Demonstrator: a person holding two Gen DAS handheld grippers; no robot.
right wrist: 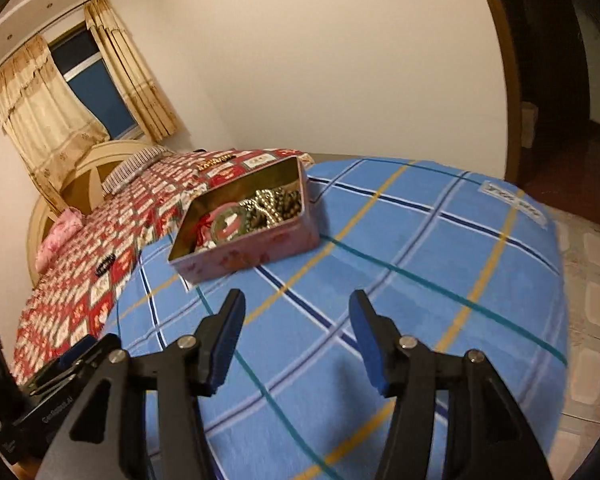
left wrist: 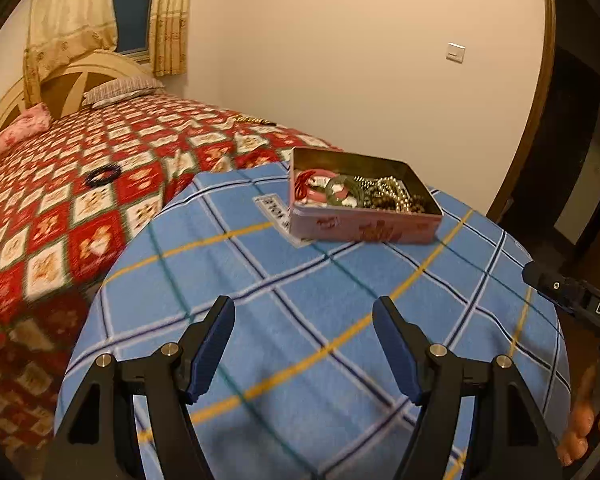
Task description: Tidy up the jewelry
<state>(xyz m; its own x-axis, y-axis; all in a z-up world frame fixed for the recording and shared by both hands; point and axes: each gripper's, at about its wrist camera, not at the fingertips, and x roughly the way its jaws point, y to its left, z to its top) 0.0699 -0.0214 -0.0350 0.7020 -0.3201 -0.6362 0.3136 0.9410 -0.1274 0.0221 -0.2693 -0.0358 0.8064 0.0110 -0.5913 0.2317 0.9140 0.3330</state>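
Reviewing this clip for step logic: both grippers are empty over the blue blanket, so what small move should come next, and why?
Probably send the left gripper, open and empty, toward the black bracelet lying on the red quilt. It sits outside the pink tin, which already holds beads and bangles. The right gripper is open and empty too.

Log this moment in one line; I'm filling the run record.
left gripper: open, empty | right gripper: open, empty | tin: jewelry inside | black bracelet: on bed
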